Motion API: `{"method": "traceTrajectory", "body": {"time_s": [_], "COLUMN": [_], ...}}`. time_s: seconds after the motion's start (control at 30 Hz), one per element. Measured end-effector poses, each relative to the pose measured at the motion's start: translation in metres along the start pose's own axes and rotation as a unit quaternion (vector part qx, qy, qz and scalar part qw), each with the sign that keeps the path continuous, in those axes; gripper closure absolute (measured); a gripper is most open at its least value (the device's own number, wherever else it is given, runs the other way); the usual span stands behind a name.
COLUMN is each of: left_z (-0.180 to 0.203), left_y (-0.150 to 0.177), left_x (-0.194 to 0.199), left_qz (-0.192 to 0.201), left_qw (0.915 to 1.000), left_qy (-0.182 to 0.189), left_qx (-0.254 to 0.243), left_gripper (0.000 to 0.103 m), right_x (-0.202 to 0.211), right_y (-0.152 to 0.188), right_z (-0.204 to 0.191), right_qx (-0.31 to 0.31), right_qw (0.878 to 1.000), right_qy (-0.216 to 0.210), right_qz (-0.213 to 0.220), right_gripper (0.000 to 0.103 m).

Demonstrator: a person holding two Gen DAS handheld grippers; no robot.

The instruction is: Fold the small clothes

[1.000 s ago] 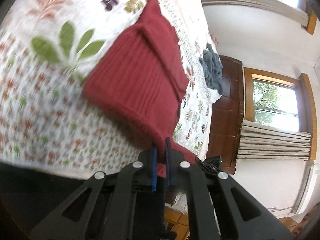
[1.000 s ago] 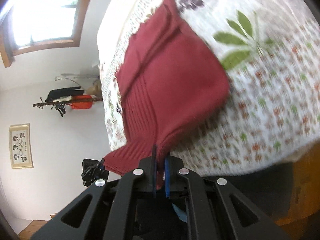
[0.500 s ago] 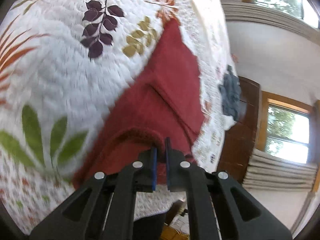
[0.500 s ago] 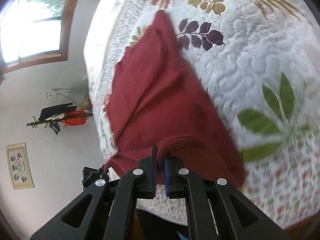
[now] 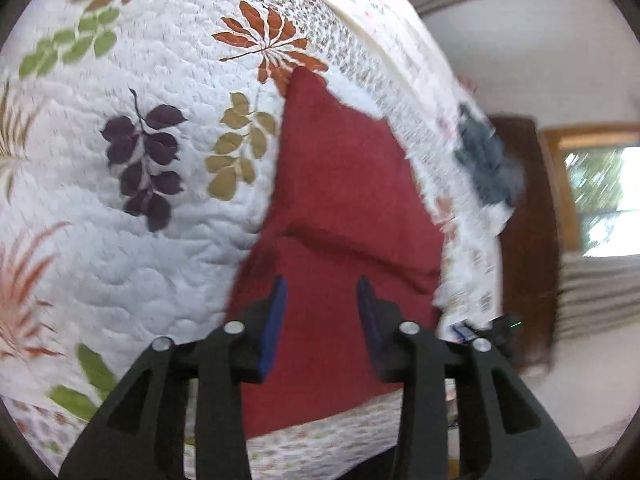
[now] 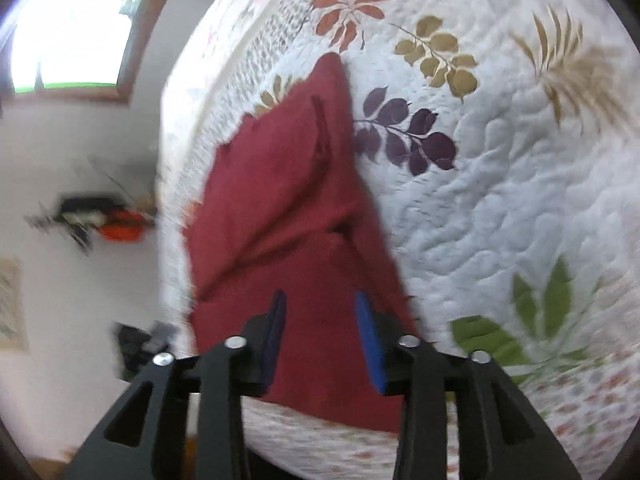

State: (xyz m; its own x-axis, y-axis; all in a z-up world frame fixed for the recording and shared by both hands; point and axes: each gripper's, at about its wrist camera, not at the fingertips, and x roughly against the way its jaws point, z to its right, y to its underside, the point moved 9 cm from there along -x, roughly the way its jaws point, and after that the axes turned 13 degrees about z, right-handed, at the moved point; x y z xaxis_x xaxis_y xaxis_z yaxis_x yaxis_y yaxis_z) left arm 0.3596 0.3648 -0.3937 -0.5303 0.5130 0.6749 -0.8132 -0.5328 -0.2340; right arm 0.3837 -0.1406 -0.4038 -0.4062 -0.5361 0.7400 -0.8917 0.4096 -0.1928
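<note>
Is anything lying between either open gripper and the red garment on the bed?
Nothing visible does. The left gripper and right gripper both stand open directly over the red knit garment, which lies folded on the floral quilt. The grey cloth sits apart, near the bed's far edge.

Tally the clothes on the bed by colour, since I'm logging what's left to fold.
Red: 1, the sweater lying folded on the quilt.
Grey-blue: 1, a crumpled garment near the far edge; blurred, so its kind is unclear.
Total: 2
</note>
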Motion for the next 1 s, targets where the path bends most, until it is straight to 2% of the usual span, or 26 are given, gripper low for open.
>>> {"method": "traceTrajectory", "body": {"time_s": [0.1,0.17,0.23,0.33,0.37,0.43,0.47,0.57,0.67,0.83,0.9,0.97,1.0], "left_z": [-0.008,-0.014,-0.018,-0.016,-0.014,-0.012,-0.012,-0.011,-0.006,-0.003,0.000,0.006,0.009], "left_y": [0.007,0.013,0.018,0.021,0.021,0.020,0.019,0.014,0.016,0.018,0.018,0.019,0.019], "left_x": [-0.011,-0.020,-0.029,-0.036,-0.037,-0.035,-0.032,-0.024,-0.019,-0.020,-0.022,-0.019,-0.015], "left_qz": [-0.015,-0.028,-0.039,-0.046,-0.044,-0.037,-0.030,-0.007,0.011,0.024,0.029,0.037,0.044], "left_qw": [0.9986,0.9959,0.9931,0.9889,0.9864,0.9799,0.9781,0.9770,0.9743,0.9717,0.9720,0.9712,0.9702], "left_qy": [-0.032,-0.054,-0.070,-0.083,-0.090,-0.109,-0.113,-0.110,-0.107,-0.108,-0.105,-0.101,-0.100], "left_qx": [-0.039,-0.067,-0.086,-0.115,-0.130,-0.163,-0.172,-0.183,-0.198,-0.209,-0.208,-0.213,-0.217], "left_gripper": [0.062,0.056,0.056,0.059,0.071,0.093,0.094,0.096,0.096,0.096,0.096,0.097,0.098], "right_x": [-0.007,-0.015,-0.021,-0.028,-0.027,-0.023,-0.020,-0.014,-0.011,-0.021,-0.027,-0.026,-0.024], "right_y": [0.014,0.021,0.027,0.035,0.037,0.042,0.042,0.043,0.044,0.042,0.040,0.038,0.037], "right_z": [0.001,0.004,0.009,0.009,0.004,-0.002,-0.004,-0.009,-0.014,-0.015,-0.014,-0.017,-0.021], "right_qx": [0.070,0.111,0.135,0.161,0.175,0.210,0.228,0.258,0.274,0.292,0.288,0.292,0.297], "right_qw": [0.997,0.992,0.987,0.983,0.980,0.972,0.967,0.959,0.954,0.948,0.949,0.947,0.945], "right_qy": [0.038,0.064,0.087,0.094,0.096,0.105,0.112,0.114,0.112,0.121,0.124,0.127,0.129], "right_qz": [0.001,0.001,0.001,-0.001,0.000,0.008,0.016,0.033,0.045,0.035,0.030,0.034,0.040], "right_gripper": [0.063,0.061,0.057,0.058,0.060,0.076,0.078,0.086,0.087,0.083,0.084,0.096,0.096]}}
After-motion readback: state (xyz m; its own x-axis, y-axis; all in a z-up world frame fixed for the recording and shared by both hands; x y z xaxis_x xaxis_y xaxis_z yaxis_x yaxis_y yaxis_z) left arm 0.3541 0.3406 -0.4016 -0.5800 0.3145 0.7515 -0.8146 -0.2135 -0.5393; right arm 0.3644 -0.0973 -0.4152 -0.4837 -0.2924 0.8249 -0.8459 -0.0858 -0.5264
